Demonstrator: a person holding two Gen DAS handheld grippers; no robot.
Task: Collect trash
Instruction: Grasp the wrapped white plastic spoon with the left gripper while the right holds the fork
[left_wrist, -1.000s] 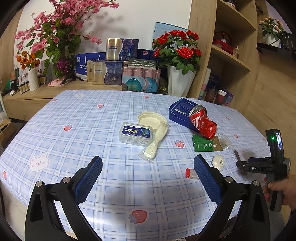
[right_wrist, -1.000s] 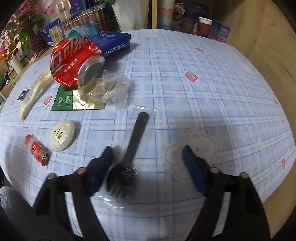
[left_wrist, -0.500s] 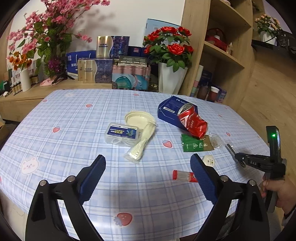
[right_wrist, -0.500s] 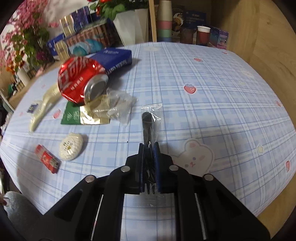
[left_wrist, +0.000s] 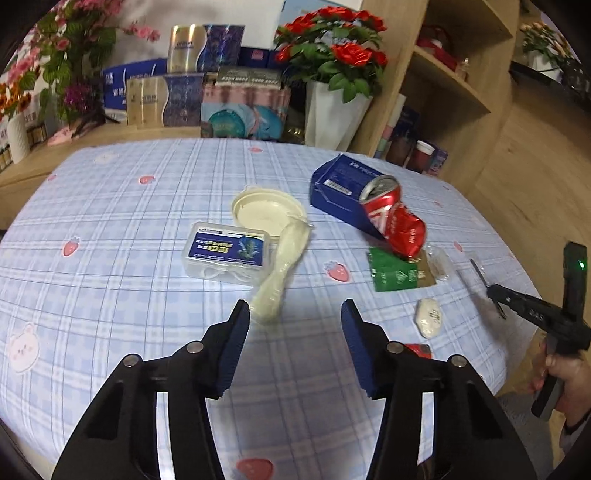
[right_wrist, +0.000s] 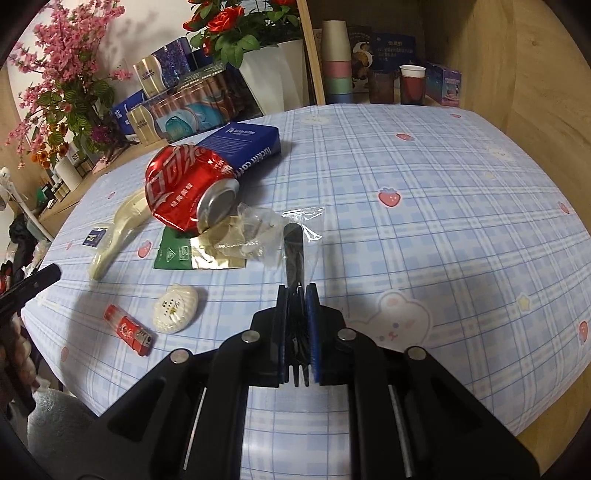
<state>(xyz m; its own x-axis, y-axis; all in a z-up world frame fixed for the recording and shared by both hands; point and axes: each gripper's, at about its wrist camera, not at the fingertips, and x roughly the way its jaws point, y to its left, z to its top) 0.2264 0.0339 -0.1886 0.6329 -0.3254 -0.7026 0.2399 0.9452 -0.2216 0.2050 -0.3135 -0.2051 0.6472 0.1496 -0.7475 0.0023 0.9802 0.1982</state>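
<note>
Trash scattered across the blue-checked tabletop; the right gripper has its jaws pinched tight on a black plastic fork in a clear wrapper, handle pointing straight ahead, lifted clear of the cloth. Left gripper, jaws part-way in and just closing with nothing between them, points at the cream plastic spoon in its clear sleeve. Spoon lies just ahead and slightly left of the gap, long axis nearly in line with the jaws; left hand is nearer.
</note>
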